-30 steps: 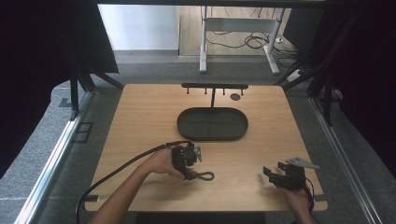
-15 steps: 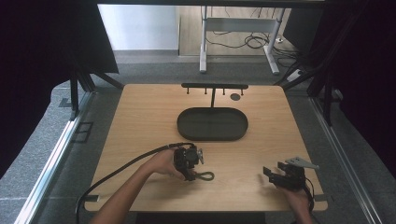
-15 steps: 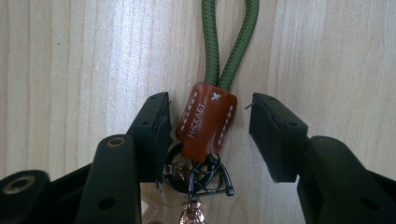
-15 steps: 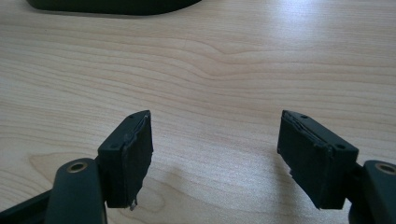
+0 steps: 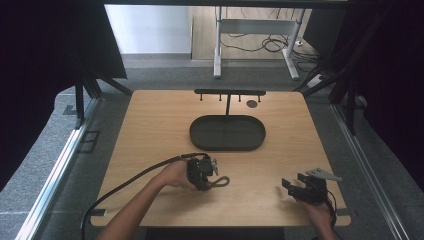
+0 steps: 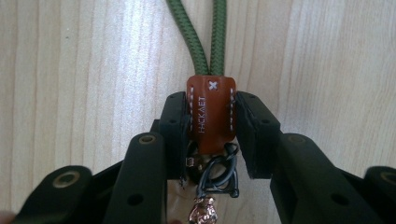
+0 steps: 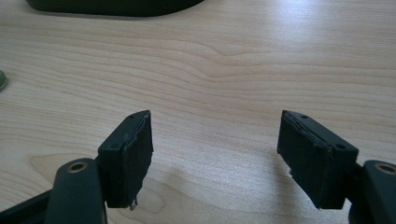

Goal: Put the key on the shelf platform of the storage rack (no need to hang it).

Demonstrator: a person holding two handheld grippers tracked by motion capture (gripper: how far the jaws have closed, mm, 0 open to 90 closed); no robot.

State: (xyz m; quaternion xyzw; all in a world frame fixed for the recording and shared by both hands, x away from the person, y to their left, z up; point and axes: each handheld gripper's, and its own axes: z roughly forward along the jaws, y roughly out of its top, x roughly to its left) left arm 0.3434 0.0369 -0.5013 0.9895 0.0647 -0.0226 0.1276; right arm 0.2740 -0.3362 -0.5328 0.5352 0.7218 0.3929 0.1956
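The surface (image 5: 160, 125) is pale wood with a smooth matt grain. The keychain's tab (image 6: 211, 112) looks like glossy brown leather with white stitching, its cord (image 6: 205, 37) woven green cloth. The left claw (image 6: 211, 135) is matt black plastic; the tray (image 5: 227, 133) is matt dark.

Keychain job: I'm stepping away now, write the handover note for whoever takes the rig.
Left gripper: shut on the brown leather tab of the keychain, low at the table; its green cord loop lies flat on the wood.
Right gripper: open, empty, near the table's front right.
Black oval tray and hook rack hold nothing.
Done: grasp. Left: lift, probably hang or tray it.
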